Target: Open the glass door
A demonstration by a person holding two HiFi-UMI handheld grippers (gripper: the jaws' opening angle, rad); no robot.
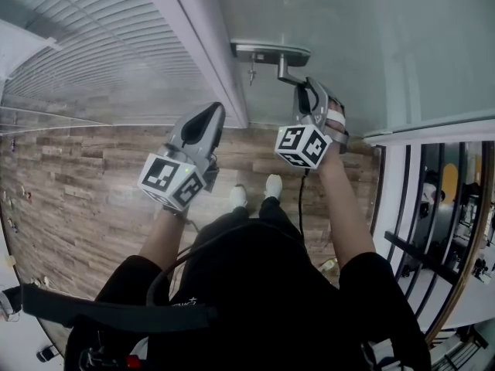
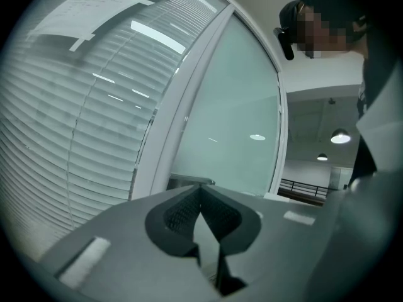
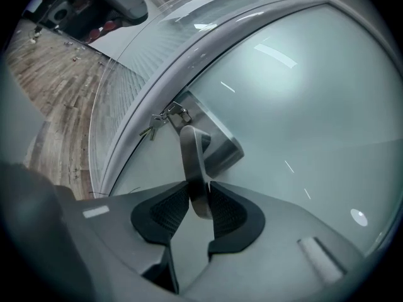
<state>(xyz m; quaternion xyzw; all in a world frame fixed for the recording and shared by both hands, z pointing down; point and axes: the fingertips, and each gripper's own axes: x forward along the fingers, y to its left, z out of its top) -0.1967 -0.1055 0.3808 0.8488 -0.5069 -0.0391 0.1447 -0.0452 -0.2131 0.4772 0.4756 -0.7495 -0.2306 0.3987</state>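
— Since the right tool (image 3: 200, 190) is clamped on the lever handle (image 3: 191, 162), which way does that lever run?
— From its plate (image 3: 214, 142) on the glass door (image 3: 296, 93) straight back into the jaws, nearly in line with the tool (keys (image 3: 151, 126) hang just beside the plate).
— And the left tool (image 1: 210, 114)?
— Pads together, empty, off to the handle's left by the door frame (image 1: 197, 29). The right tool's nearer, so turning the lever is probably its job.

Wood-plank floor (image 1: 93, 192), person's white shoes (image 1: 238, 198) standing on it
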